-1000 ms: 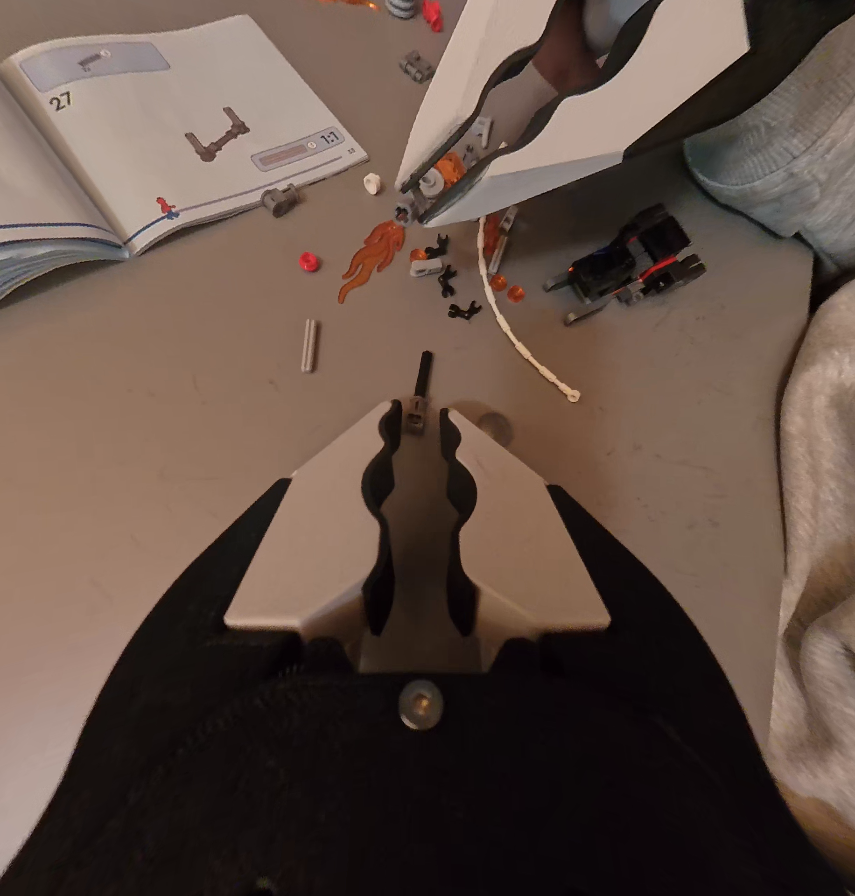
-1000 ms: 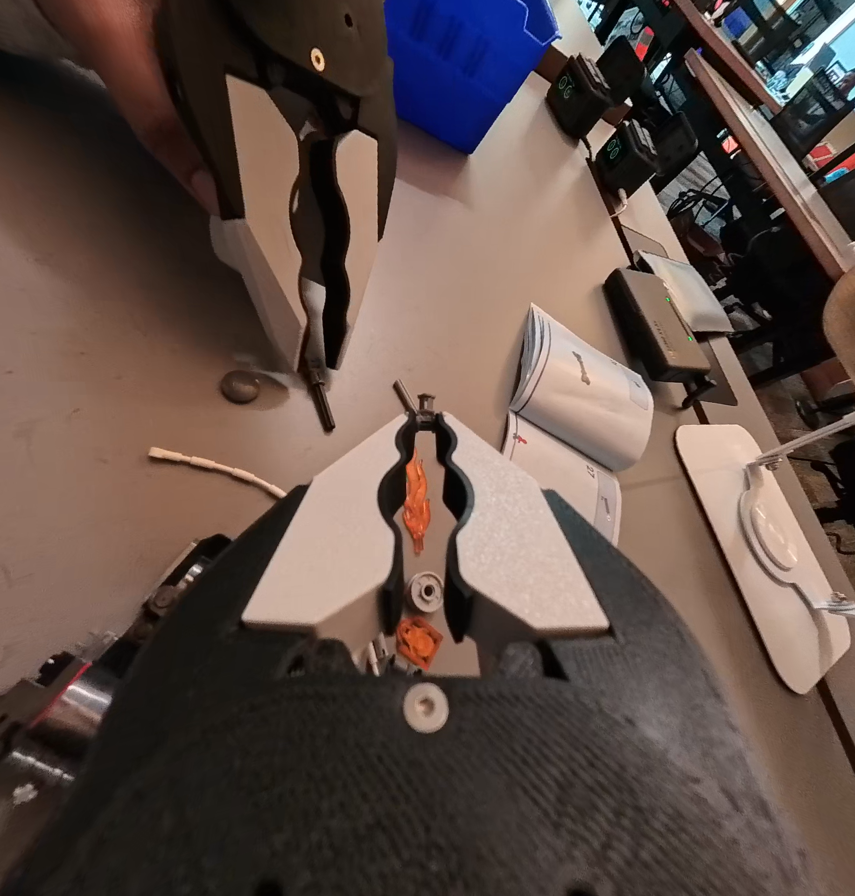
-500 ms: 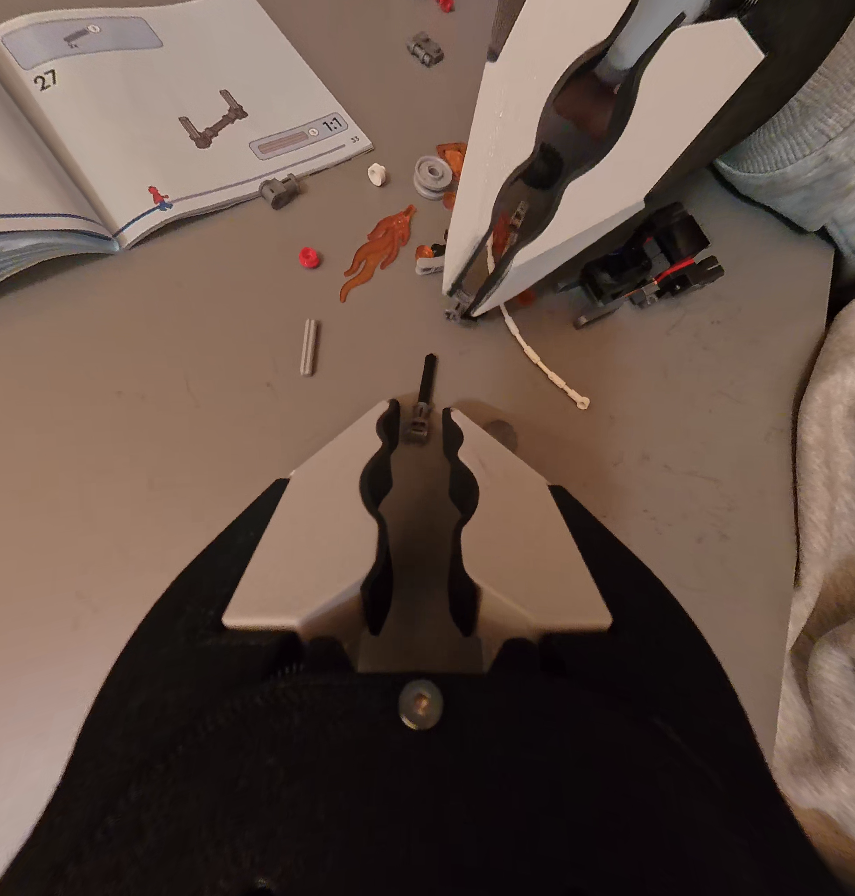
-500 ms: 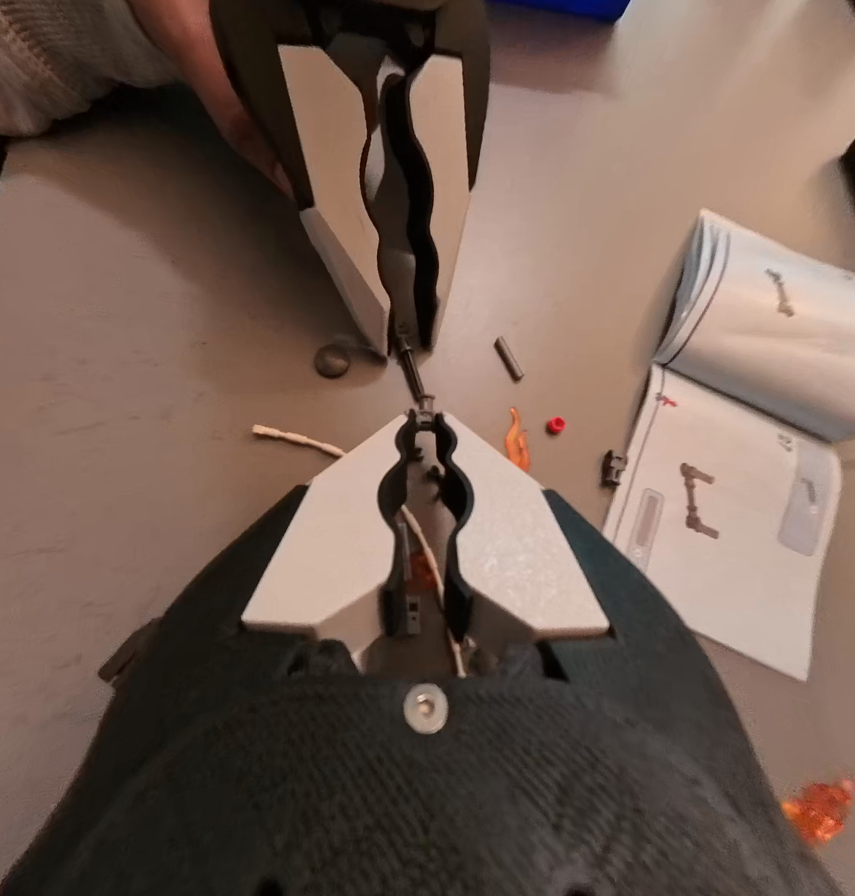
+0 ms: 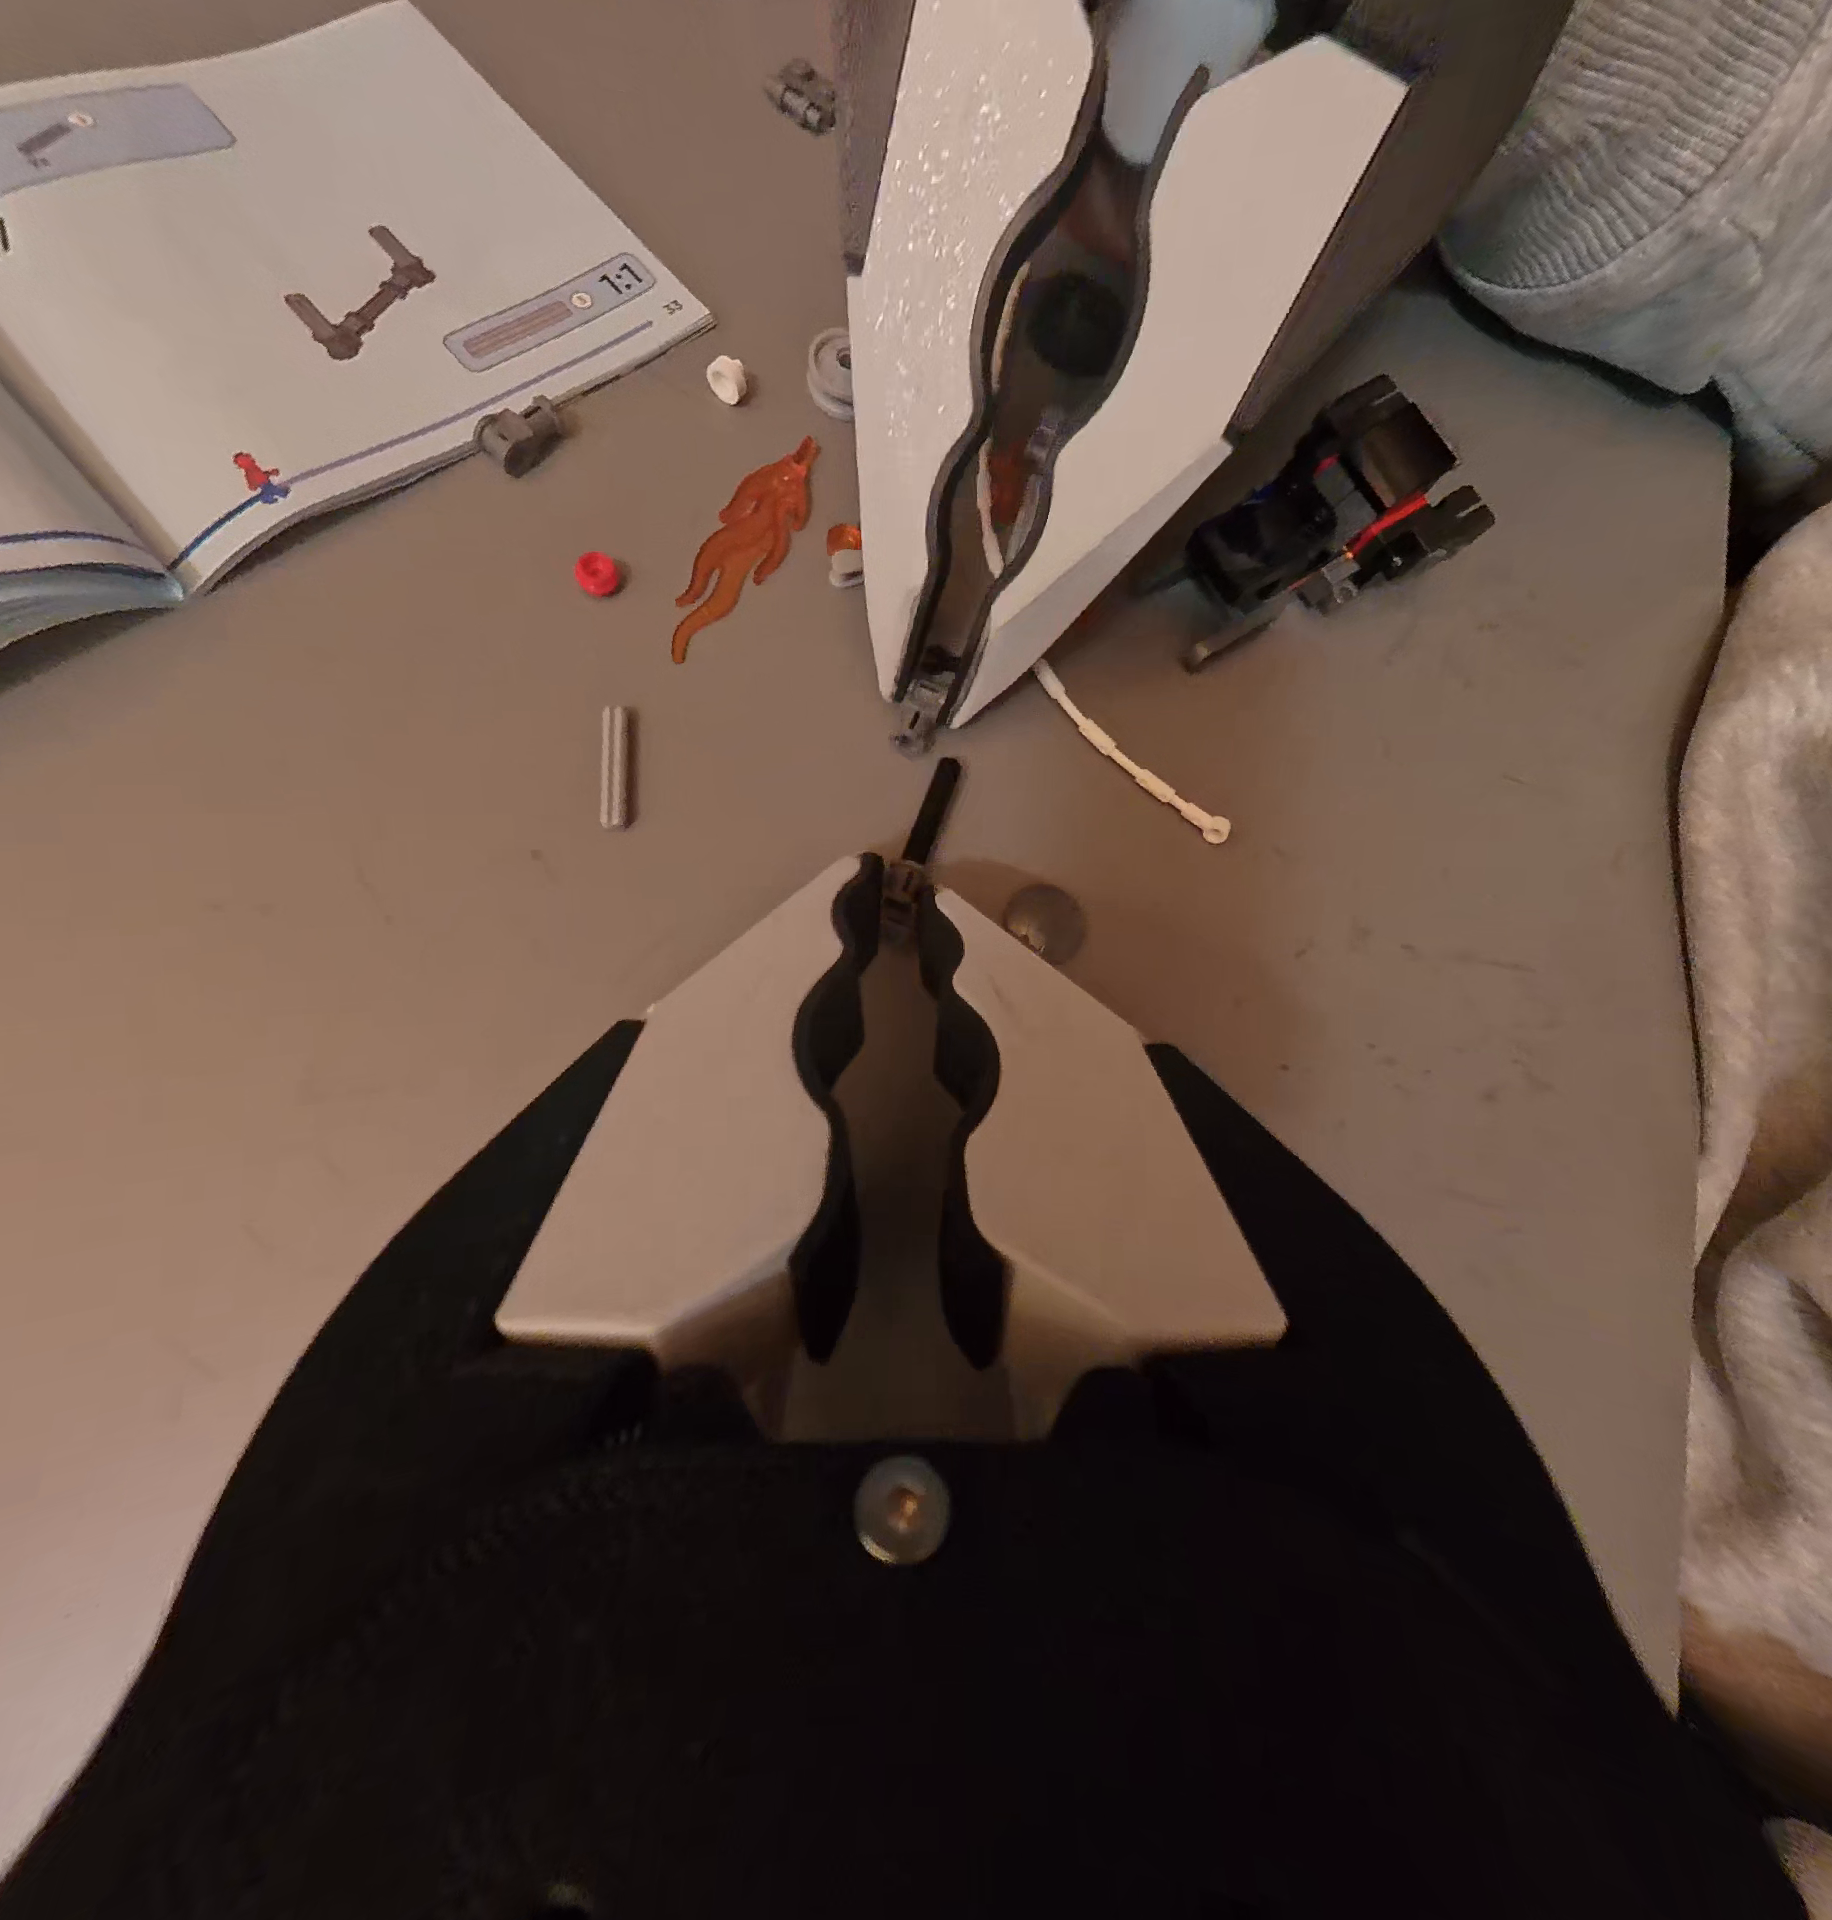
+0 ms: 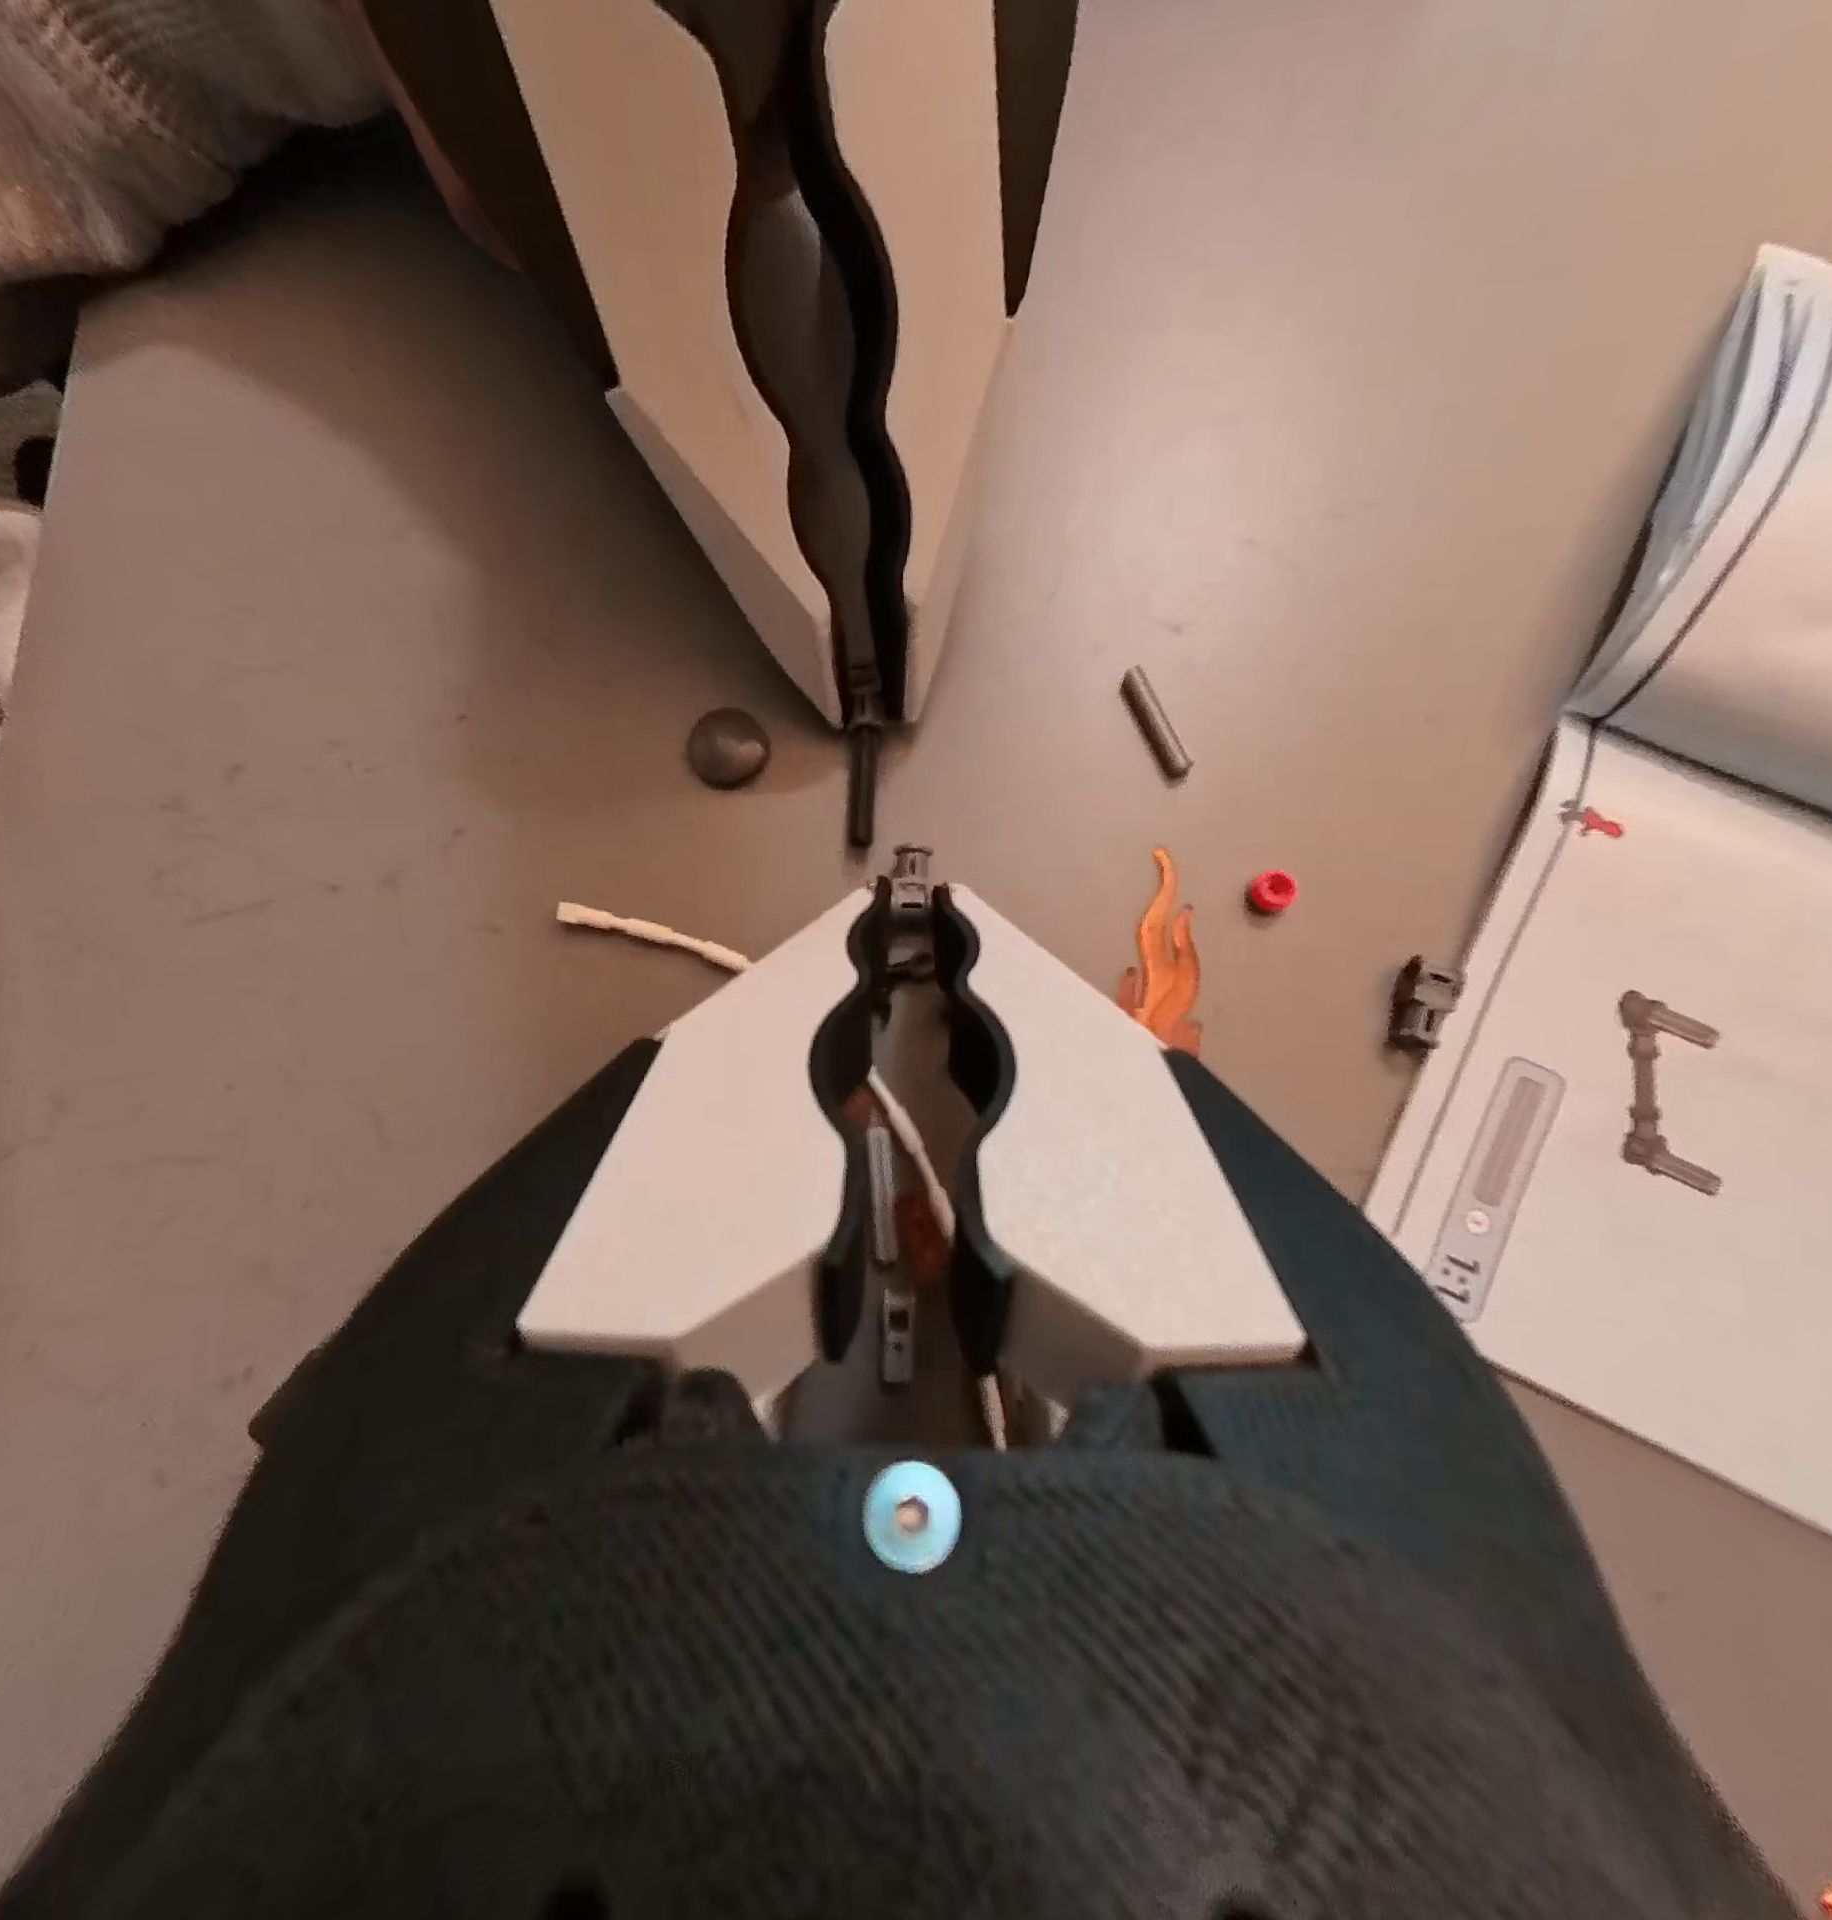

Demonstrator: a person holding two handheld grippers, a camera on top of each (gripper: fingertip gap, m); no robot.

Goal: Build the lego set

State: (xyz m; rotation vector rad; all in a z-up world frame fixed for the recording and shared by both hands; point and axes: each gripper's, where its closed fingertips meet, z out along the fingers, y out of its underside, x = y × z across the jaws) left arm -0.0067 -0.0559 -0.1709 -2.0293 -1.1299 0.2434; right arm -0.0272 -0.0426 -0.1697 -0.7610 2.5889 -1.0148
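Spreading across both views, the grey table [image 5: 268,1039] carries everything, and the open instruction booklet [image 5: 299,281] is the landmark for what follows. A person's pale knitted sleeve [image 5: 1701,177] shows far from the booklet, at the table's opposite edge.

The left gripper [image 5: 899,883] reaches forward low over the table, well to the side of the booklet, its fingers pinched onto a small grey connector with a black axle [image 5: 933,810] sticking out ahead of the tips. The right gripper [image 6: 912,894] comes in from the opposite direction, slanting down so its tips face the left gripper's; its fingers are clamped on a small dark grey connector piece [image 6: 912,868]. The axle's free end and that piece sit just apart, nearly in line, not touching.

Farther from the booklet than the right gripper, a partly built black model [image 5: 1348,520] with red details rests near the sleeve. A white flexible string piece [image 5: 1130,764] trails from under the right gripper, away from the booklet. A translucent orange flame piece [image 5: 751,540] lies between the booklet and the right gripper. A light grey axle [image 5: 616,767] lies below the booklet's corner. A dark grey connector [image 5: 517,436] touches the booklet's edge, and a red stud [image 5: 598,574] sits just off the booklet, beside the flame. A white stud [image 5: 727,378] lies near the booklet's corner.
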